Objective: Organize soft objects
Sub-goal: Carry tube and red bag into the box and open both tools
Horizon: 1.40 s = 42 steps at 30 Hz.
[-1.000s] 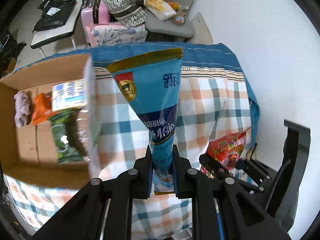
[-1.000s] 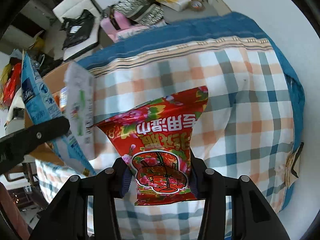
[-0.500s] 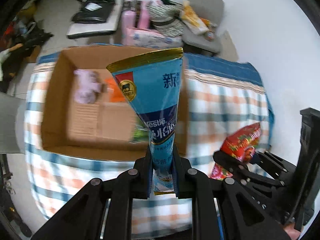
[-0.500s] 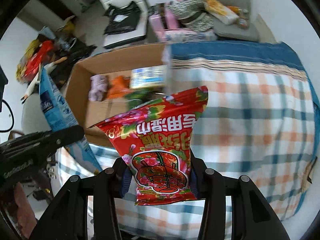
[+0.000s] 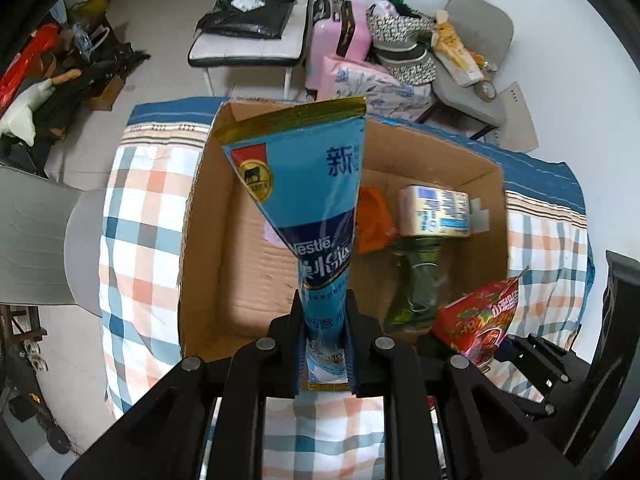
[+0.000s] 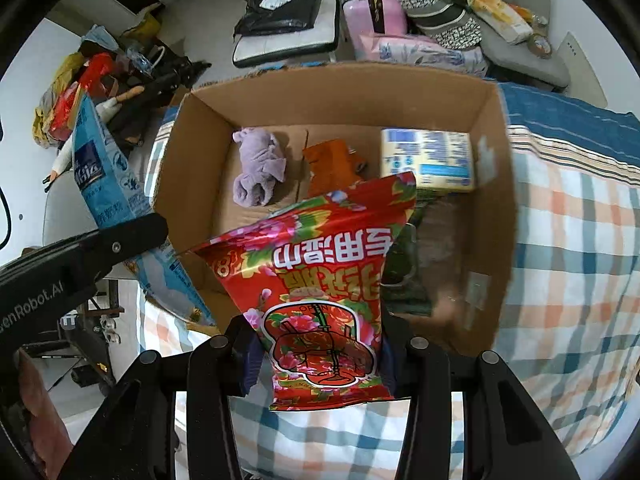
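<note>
- Blue glossy plastic pouch with gold top seal (image 5: 308, 216) pinched at its lower end by left gripper (image 5: 325, 344); jaws nearly closed, only the pouch's thickness between them; pouch upright, flaring wide above the fingers.
- Seen above the near-left part of open brown cardboard box (image 5: 452, 148), which sits on blue, orange and white checked cloth (image 5: 136, 216).
- Red flower-printed foil packet (image 6: 324, 280) clamped at its lower half by right gripper (image 6: 320, 364); jaws held wider, pressed on both side edges; print upside down in right wrist view.
- Seen over the box's near wall, middle to right.
- Inside box: lilac plush toy (image 6: 260, 168) at far left of floor; crumpled orange wrapper (image 6: 332, 162) beside it; pale yellow rectangular pack with blue label (image 6: 426, 158) at far right; dark green clear-film packet (image 5: 416, 280) just in front of the yellow pack.
- Both held items above box floor, apart from each other; contact with contents not discernible.
</note>
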### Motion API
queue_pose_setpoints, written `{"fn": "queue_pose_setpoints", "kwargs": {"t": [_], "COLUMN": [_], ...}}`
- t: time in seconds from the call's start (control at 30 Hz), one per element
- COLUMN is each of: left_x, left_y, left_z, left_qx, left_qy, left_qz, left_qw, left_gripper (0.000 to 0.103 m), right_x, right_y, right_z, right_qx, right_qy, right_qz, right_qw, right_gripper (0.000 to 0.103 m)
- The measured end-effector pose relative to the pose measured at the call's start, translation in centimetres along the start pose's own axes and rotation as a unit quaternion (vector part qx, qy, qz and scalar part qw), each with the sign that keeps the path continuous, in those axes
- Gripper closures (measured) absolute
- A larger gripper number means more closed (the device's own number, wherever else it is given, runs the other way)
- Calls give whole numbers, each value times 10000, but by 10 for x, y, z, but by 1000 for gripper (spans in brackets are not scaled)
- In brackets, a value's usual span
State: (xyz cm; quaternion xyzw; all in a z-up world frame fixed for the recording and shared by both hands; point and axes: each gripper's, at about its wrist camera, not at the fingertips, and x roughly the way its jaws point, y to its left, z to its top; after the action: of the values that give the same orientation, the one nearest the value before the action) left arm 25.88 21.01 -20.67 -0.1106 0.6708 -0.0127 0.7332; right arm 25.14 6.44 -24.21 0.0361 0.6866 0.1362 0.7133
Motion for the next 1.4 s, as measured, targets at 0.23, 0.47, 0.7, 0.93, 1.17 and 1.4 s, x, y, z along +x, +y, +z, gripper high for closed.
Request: {"fn": "queue_pose_setpoints", "kwargs": {"t": [0.23,0.47,0.7,0.93,1.17,1.4], "left_x": [43,81,101,101,84,62], "left_y": [14,18,20,20,16,13], "left_z": [24,38,43,38,21,3], "left_qx": [-110,-148,-161,-107,80,170], "left_qy": [521,908,1252,1224,859,304], "left_qz": [-136,-104,148,329,551,716], "left_qw": [9985,9957,9919,9919,9947,9968], "left_gripper": [90,90,86,75,56,16], "right_x": [42,75,95,98,83,64], "right_y": [11,7,2,4,-3,-22], "right_z": [19,32,39,44,45,31], "right_qx": [61,154,239,284,283,359], "right_qy": [291,538,733,699,511,343], "right_qz": [-180,-312,-312,-300,-491,-738], "right_qw": [9994,9979,9965,9967,9971,9960], "right_gripper": [55,54,53,43,24,8]}}
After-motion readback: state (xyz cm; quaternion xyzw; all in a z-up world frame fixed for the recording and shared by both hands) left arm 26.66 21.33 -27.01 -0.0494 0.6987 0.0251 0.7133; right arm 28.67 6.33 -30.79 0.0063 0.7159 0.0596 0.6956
